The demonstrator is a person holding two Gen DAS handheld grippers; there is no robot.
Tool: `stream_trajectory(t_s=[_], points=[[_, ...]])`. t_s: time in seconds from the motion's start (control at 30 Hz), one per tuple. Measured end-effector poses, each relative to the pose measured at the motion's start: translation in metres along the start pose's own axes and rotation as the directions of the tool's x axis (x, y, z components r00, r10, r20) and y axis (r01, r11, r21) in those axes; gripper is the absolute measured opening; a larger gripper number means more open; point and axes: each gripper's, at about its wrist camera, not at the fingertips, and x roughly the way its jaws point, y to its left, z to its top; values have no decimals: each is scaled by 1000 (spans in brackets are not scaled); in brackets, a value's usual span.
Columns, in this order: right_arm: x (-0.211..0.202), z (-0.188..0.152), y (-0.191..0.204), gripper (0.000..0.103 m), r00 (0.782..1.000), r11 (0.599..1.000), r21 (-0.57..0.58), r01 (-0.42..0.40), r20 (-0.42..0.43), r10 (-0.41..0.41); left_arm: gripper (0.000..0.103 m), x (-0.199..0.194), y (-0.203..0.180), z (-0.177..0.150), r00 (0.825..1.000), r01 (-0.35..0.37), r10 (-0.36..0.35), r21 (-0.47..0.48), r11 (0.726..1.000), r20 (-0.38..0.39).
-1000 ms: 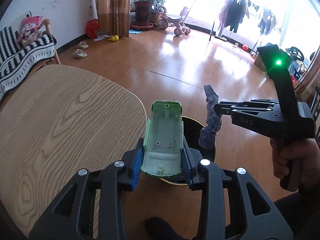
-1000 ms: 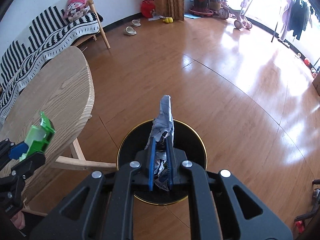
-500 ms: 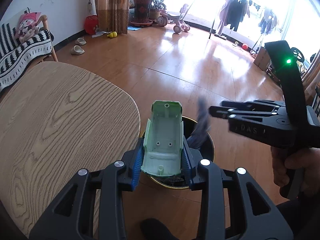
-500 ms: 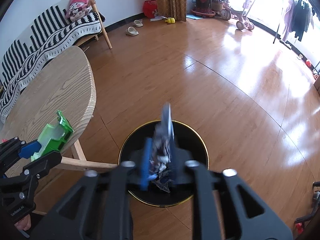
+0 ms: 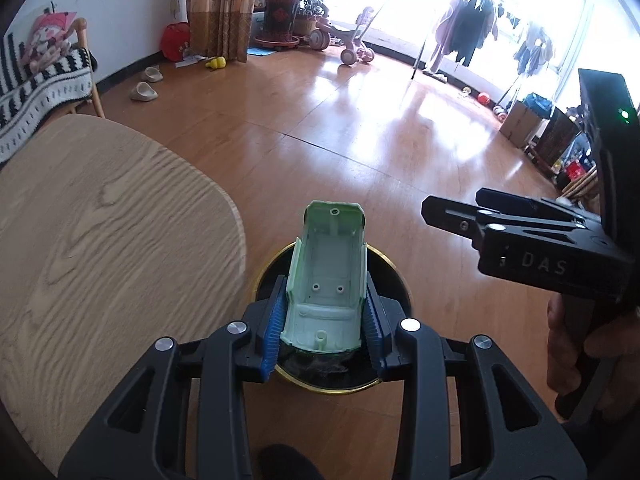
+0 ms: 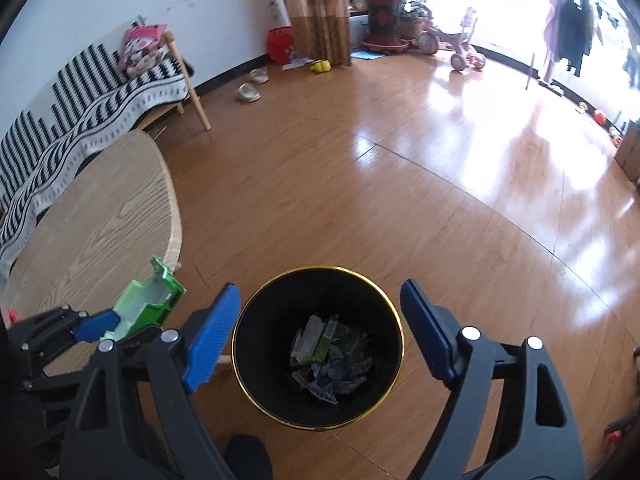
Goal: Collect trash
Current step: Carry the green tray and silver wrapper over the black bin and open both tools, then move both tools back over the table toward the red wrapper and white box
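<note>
My left gripper is shut on a green plastic toy-car shell and holds it above the black, gold-rimmed trash bin. The shell also shows in the right wrist view, left of the bin. My right gripper is open and empty, its blue pads spread above the bin's rim. Crumpled paper and wrappers lie in the bottom of the bin. The right gripper also shows in the left wrist view, to the right of the bin.
A round wooden table stands left of the bin; its edge is close to the bin. A bench with a striped blanket is behind it. Slippers, plants and a tricycle stand on the far floor.
My right gripper opened and the crumpled dark wrapper it held dropped into the bin. My left gripper, still holding the green shell, moved further over the bin.
</note>
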Motion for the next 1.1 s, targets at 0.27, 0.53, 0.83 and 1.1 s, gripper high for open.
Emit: stream_trajectory(t_s=[0.27, 0.53, 0.83, 1.1], points=[[-12, 3, -7, 80, 999, 997, 75, -2, 44, -1, 75, -3, 11, 5, 1000, 2, -1, -43, 999, 23], [-5, 11, 73, 80, 994, 994, -35, -102, 19, 103, 85, -69, 59, -9, 992, -97, 105, -118, 988, 69], [-5, 2, 264, 80, 939, 902, -260, -345, -93, 332, 90, -207, 190, -73, 899, -374, 425, -315, 872, 109], [-21, -44, 443, 80, 832, 726, -406, -555, -267, 486, 91, -320, 334, -190, 765, -558, 639, -578, 595, -81]])
